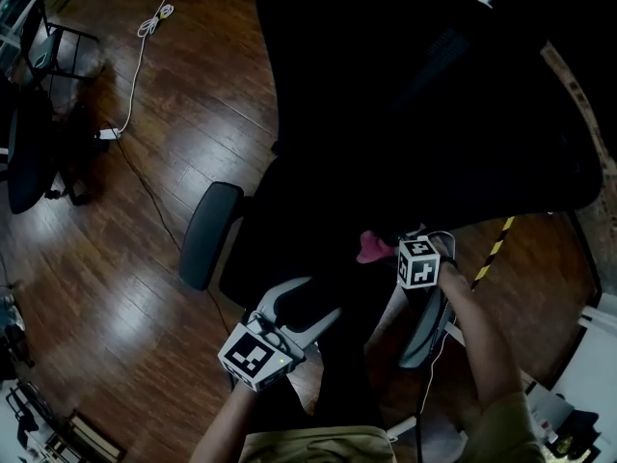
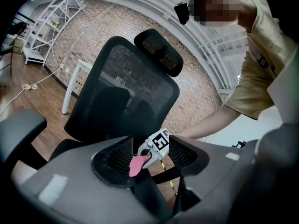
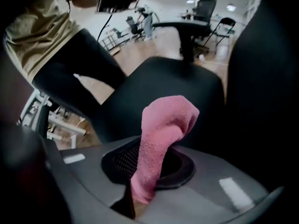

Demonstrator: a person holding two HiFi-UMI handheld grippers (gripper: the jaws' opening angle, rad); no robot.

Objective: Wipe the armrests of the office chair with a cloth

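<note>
Your right gripper (image 3: 148, 162) is clenched on a pink terry cloth (image 3: 161, 134). The fabric rises from between the jaws and folds over on itself at the top. In the head view the cloth hangs beside that gripper's marker cube, over the black padded seat (image 3: 154, 83) of the office chair. It is just inside the grey-topped armrest (image 1: 424, 331) under your right forearm, and whether it touches that armrest cannot be told.

Your left gripper (image 2: 149, 160) is released, with its jaws standing apart and gripping nothing. It sits low at the near side of the seat, aimed across at your right gripper and the dangling cloth.

Across the seat, the second grey-topped armrest (image 1: 207, 234) stands on its post, well apart from both grippers.

Behind the seat rises the black mesh backrest (image 2: 121, 92), topped by a curved black headrest (image 2: 159, 50).

Around the chair spreads a dark brown wooden plank floor (image 1: 125, 258), with a thin white cable (image 1: 154, 17) trailing across it. Farthest off is a pale brick wall (image 2: 93, 27), seen past the backrest.
</note>
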